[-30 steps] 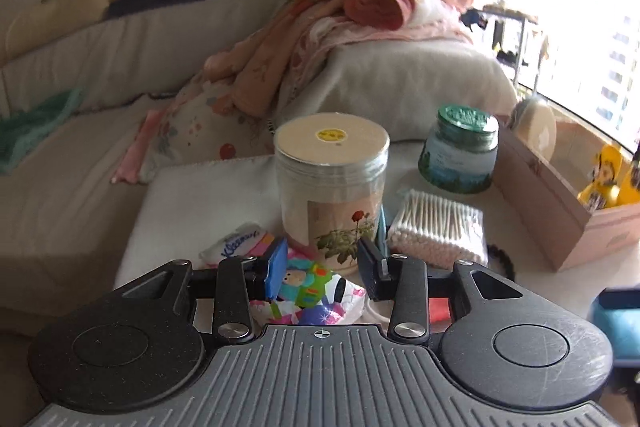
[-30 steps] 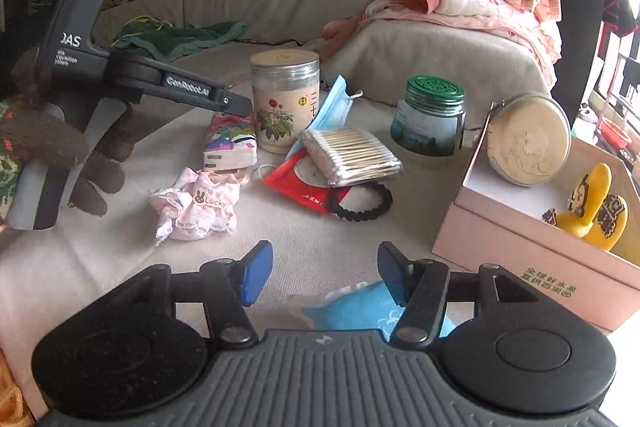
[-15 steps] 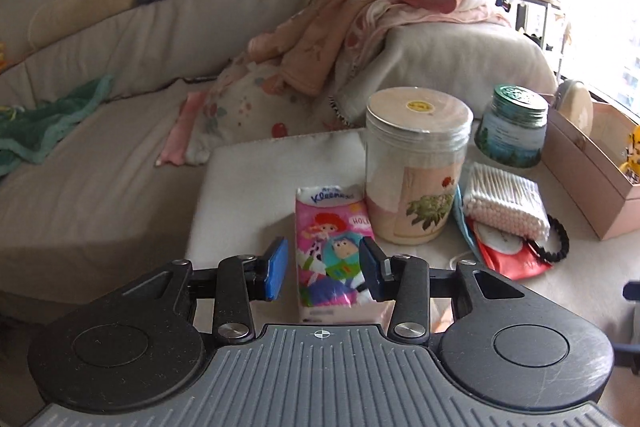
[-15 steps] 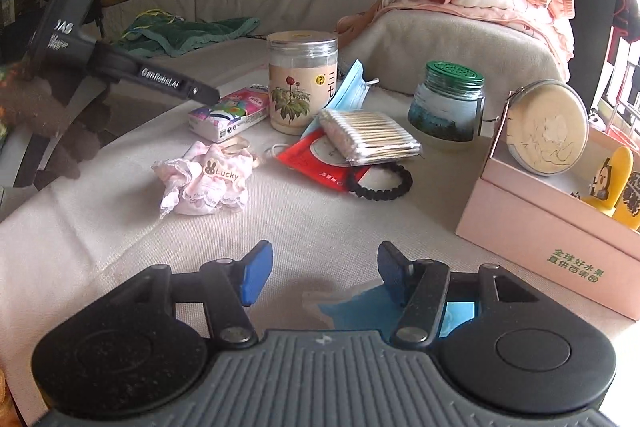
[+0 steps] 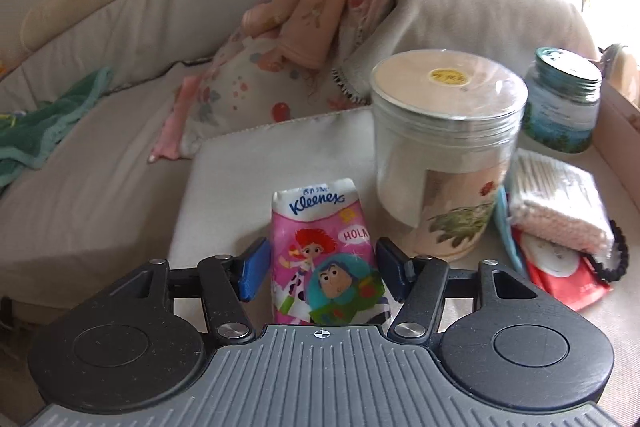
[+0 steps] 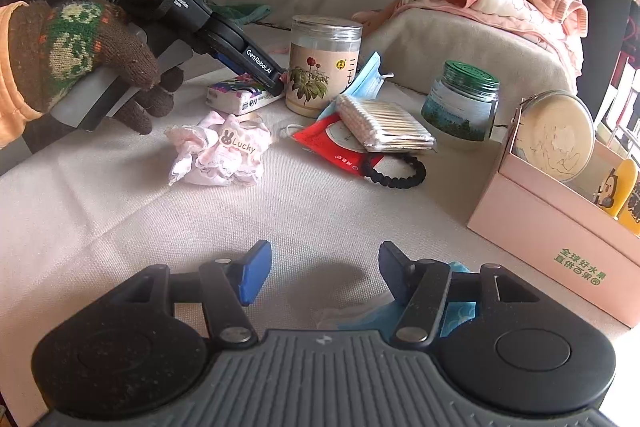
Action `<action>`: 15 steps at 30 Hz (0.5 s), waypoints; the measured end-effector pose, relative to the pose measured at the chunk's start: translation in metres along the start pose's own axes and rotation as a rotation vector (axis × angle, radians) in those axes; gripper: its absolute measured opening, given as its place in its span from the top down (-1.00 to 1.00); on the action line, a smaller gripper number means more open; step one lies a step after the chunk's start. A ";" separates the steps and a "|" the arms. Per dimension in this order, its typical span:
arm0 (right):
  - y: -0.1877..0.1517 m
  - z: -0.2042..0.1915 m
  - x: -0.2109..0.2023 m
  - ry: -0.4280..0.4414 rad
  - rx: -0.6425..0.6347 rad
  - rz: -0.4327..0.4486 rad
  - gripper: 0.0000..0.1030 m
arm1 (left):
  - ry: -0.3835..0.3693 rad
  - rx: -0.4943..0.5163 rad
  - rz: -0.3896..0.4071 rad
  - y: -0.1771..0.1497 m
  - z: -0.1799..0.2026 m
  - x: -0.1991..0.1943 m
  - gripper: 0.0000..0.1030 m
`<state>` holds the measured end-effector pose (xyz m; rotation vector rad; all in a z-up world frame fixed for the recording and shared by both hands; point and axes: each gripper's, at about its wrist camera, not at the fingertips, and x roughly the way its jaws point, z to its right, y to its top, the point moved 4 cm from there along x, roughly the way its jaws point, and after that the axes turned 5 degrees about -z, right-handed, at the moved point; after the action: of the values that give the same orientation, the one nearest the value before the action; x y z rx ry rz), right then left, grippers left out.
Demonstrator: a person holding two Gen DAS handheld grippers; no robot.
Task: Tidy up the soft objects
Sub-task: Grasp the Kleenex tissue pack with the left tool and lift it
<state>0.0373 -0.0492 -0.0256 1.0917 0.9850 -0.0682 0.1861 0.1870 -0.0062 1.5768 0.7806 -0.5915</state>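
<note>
A pink Kleenex tissue pack [image 5: 324, 251] with cartoon print lies on the cream cushioned table [image 6: 320, 211], beside a flower-printed jar [image 5: 444, 163]. My left gripper [image 5: 320, 269] straddles the pack; its jaws are opening and the blue pads [image 5: 253, 269] stand just off its sides. The right wrist view shows the same left gripper [image 6: 276, 83], held by a gloved hand [image 6: 80, 55], at the tissue pack [image 6: 240, 95]. My right gripper [image 6: 324, 271] hangs open over bare table, with a light blue soft item [image 6: 460, 307] under its right finger. A pink frilly "Lucky" cloth [image 6: 224, 153] lies mid-table.
Around the flower jar [image 6: 324, 67] lie a blue face mask [image 6: 368, 75], a cotton swab pack [image 6: 384, 123], a red packet [image 6: 332, 143] and a black hair tie [image 6: 394, 167]. A green-lidded jar [image 6: 464, 107] and a pink box [image 6: 552, 227] stand right. A sofa with blankets lies behind.
The left gripper carried the tissue pack down and left of the jar, laid it on the table and widened its jaws off it. The right gripper sank a little.
</note>
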 end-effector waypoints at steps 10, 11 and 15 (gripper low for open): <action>0.018 0.007 0.002 0.025 0.028 -0.048 -0.18 | -0.246 -0.217 0.003 -0.018 -0.039 -0.005 -0.10; 0.026 0.007 -0.001 0.027 0.024 -0.033 -0.18 | -0.254 -0.230 0.001 -0.024 -0.043 -0.010 -0.09; 0.071 -0.005 -0.005 0.148 0.020 -0.017 -0.19 | -0.275 -0.275 0.041 -0.055 -0.057 -0.043 -0.06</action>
<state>0.0660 -0.0115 0.0275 1.1185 1.1281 -0.0114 0.1132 0.2394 -0.0005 1.2256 0.5923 -0.6264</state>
